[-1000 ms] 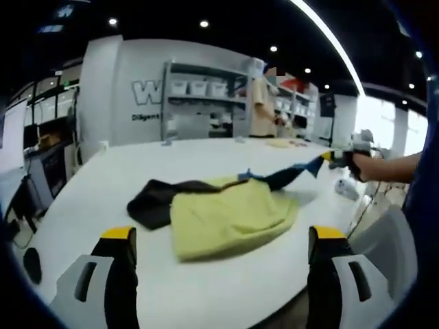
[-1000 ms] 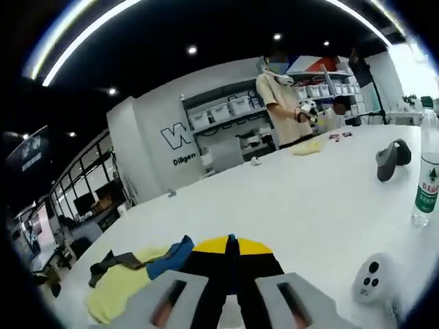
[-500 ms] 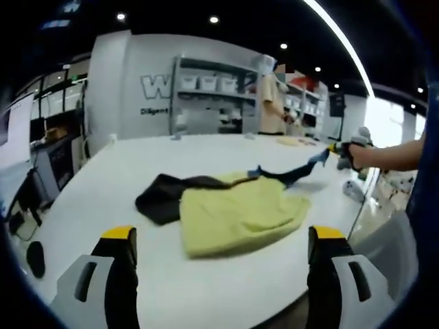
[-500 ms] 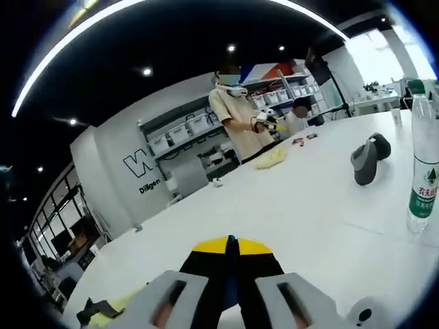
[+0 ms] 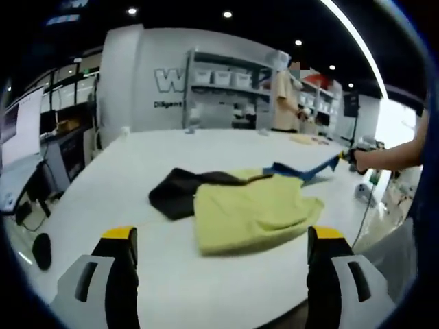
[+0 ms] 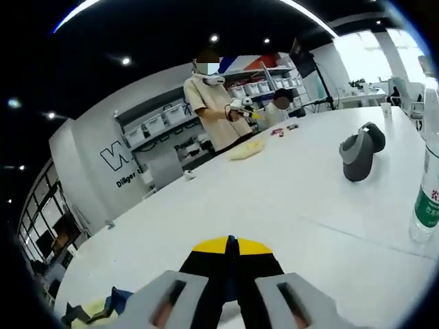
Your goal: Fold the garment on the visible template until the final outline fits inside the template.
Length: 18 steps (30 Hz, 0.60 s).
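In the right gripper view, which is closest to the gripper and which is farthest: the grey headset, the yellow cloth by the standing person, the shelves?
1. Grey headset, on the table, right of the right gripper.
2. Yellow cloth, far table edge, by the standing person.
3. Shelves, against the back wall.

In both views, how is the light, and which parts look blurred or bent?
Left gripper view: even ceiling light, garment soft-edged with a faint shadow, light strip curved by the fisheye. Right gripper view: bright window glare at upper right, table edge bowed, water bottle stretched near the rim.
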Motion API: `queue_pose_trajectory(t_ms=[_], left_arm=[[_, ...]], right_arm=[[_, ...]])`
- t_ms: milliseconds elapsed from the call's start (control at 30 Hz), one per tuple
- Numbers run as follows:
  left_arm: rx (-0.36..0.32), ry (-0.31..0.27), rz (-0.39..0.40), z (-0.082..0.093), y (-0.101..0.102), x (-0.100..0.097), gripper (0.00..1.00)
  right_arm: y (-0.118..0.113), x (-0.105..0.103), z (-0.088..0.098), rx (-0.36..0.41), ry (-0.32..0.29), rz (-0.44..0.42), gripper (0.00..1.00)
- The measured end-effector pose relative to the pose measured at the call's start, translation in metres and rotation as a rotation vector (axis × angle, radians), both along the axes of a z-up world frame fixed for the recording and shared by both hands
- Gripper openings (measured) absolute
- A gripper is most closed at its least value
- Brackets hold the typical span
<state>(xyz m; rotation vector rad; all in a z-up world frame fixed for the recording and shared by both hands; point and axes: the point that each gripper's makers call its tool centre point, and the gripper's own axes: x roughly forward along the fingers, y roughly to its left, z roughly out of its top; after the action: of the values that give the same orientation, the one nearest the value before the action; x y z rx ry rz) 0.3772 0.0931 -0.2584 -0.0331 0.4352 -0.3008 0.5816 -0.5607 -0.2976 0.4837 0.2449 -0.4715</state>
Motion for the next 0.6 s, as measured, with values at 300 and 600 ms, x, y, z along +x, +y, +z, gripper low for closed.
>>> queue_pose_trajectory(t_ms=[300, 600], left_arm=[[0.009, 0.026, 0.019, -0.007, -0.001, -0.004, 0.97], [0.008, 0.023, -0.002, -0.007, -0.007, 0.000, 0.97]], right_arm=[[-0.019, -0.010, -0.026, 0.028, 0.047, -0.046, 0.00], [-0.017, -0.022, -0.014, -0.104, 0.056, 0.054, 0.06]])
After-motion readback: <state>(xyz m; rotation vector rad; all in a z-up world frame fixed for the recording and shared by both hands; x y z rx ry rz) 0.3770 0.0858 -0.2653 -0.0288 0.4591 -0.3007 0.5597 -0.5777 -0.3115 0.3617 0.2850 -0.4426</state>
